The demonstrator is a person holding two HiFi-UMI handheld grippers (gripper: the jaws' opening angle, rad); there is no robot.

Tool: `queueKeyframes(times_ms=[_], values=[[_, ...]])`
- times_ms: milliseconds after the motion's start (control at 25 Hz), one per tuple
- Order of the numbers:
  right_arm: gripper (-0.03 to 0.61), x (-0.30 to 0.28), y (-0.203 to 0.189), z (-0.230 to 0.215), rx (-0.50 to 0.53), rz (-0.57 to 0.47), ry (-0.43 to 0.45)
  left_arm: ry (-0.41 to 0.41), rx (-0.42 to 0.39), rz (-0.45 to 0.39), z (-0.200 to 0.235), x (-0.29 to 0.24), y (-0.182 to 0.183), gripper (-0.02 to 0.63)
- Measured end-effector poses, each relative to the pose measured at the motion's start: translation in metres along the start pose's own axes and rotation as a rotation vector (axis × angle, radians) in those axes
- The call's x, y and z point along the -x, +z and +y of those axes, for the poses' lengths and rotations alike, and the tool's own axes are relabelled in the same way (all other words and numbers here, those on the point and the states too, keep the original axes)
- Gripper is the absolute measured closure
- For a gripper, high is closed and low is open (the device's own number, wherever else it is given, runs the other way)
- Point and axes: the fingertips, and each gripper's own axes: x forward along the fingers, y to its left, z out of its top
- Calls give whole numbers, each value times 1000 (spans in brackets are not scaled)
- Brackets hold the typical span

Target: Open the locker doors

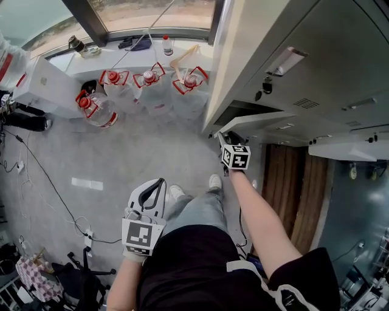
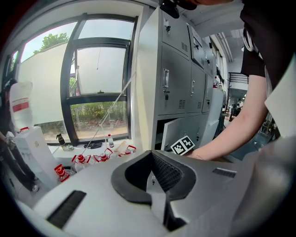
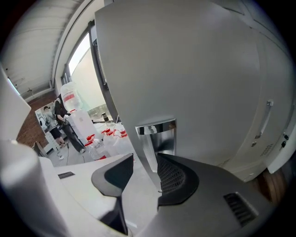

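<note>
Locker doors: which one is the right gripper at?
The bottom-row door nearest the window, standing ajar; its chrome handle sits between the right gripper's jaws. The doors above it are closed.

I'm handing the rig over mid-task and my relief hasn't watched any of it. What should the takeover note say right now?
Left tool: jaws together, empty, held low, away from the lockers.
Right tool: jaws apart on either side of the chrome handle of a low locker door; no firm clamp is evident.
Done: that door already stands ajar.
Not done: the upper doors above it are closed.
Left to do: probably close on the handle, swing this door wide, then move on to the closed doors.
</note>
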Motion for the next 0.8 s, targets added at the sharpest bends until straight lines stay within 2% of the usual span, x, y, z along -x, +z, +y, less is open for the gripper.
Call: queueKeyframes(times_ms=[80, 360, 800], values=[[411, 7, -5, -3, -10, -3, -19, -17, -9, -3, -2, 2, -2, 595], [420, 31, -23, -5, -24, -12, -53, -72, -40, -13, -9, 8, -7, 595], [400, 77, -58, -17, -70, -12, -94, -170, -82, -12, -40, -1, -12, 595]])
